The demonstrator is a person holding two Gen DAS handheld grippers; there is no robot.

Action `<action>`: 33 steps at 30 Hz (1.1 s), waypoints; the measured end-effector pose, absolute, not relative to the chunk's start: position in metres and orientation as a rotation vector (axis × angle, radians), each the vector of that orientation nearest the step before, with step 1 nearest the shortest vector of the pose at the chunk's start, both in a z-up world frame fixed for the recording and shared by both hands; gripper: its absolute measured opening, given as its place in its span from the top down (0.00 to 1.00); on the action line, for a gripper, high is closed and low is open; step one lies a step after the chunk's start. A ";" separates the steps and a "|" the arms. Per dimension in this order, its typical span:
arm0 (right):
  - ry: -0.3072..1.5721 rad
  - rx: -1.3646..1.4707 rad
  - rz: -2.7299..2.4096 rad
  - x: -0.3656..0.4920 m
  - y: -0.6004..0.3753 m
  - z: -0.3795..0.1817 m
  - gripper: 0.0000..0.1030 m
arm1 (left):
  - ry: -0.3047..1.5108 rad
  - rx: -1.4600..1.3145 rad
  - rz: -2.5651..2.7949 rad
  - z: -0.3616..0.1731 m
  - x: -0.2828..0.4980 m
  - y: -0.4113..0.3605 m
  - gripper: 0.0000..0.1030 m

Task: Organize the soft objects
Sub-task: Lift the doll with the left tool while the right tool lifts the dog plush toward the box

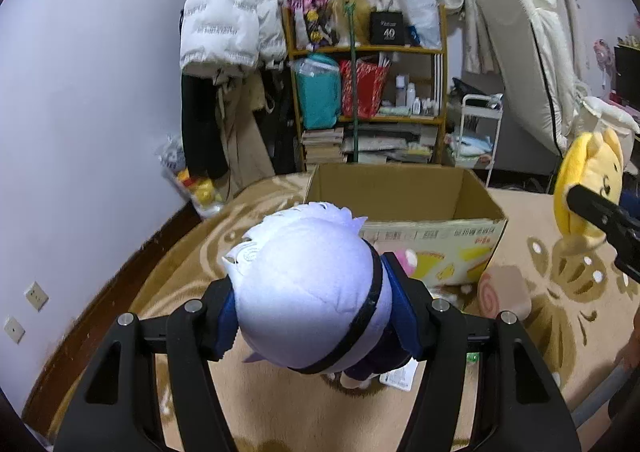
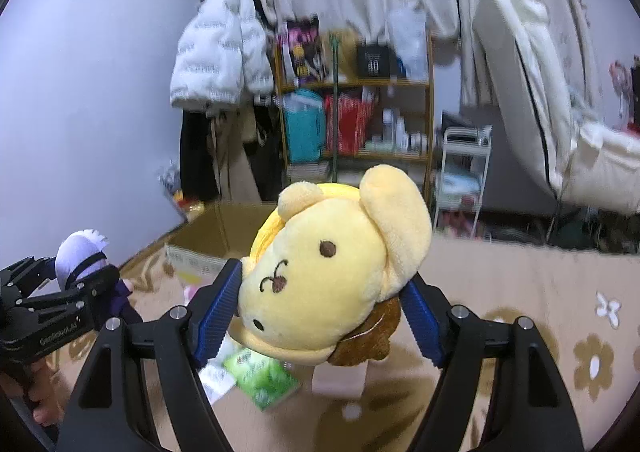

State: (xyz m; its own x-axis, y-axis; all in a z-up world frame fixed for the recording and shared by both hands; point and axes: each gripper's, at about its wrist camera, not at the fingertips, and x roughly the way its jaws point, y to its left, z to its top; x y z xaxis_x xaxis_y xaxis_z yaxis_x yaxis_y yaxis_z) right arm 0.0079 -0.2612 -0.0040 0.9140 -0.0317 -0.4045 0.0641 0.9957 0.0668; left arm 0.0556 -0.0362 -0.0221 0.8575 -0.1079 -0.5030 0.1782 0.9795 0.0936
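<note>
My left gripper [image 1: 316, 316] is shut on a white-haired plush doll [image 1: 308, 292] in dark blue clothes, held above the bed just in front of an open cardboard box [image 1: 476, 208]. My right gripper [image 2: 320, 312] is shut on a yellow dog plush [image 2: 332, 272] with a brown beret, held in the air right of the box [image 2: 200, 228]. The yellow plush also shows in the left wrist view [image 1: 588, 180], and the doll in the right wrist view [image 2: 78, 256].
A pink swirl-roll plush [image 1: 506, 288] and a pink plush [image 1: 406, 260] lie on the beige flowered blanket [image 1: 560, 312] by the box. A green packet [image 2: 264, 376] lies below the right gripper. A cluttered shelf [image 1: 368, 92], hanging coats [image 1: 224, 32] and a white cart [image 1: 476, 132] stand behind.
</note>
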 end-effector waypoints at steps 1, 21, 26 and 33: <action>0.398 0.072 -0.053 0.010 -0.260 0.000 0.22 | 0.506 0.141 -0.152 -0.019 0.055 -0.037 0.39; 0.277 -0.010 -0.067 0.077 -0.255 0.030 0.21 | 0.360 0.121 -0.162 0.034 0.122 -0.040 0.39; 0.262 -0.033 -0.052 0.094 -0.256 0.033 0.21 | 0.346 0.121 -0.155 0.037 0.149 -0.042 0.39; 0.271 0.003 -0.034 0.119 -0.264 0.031 0.21 | 0.367 0.074 -0.123 0.028 0.177 -0.037 0.39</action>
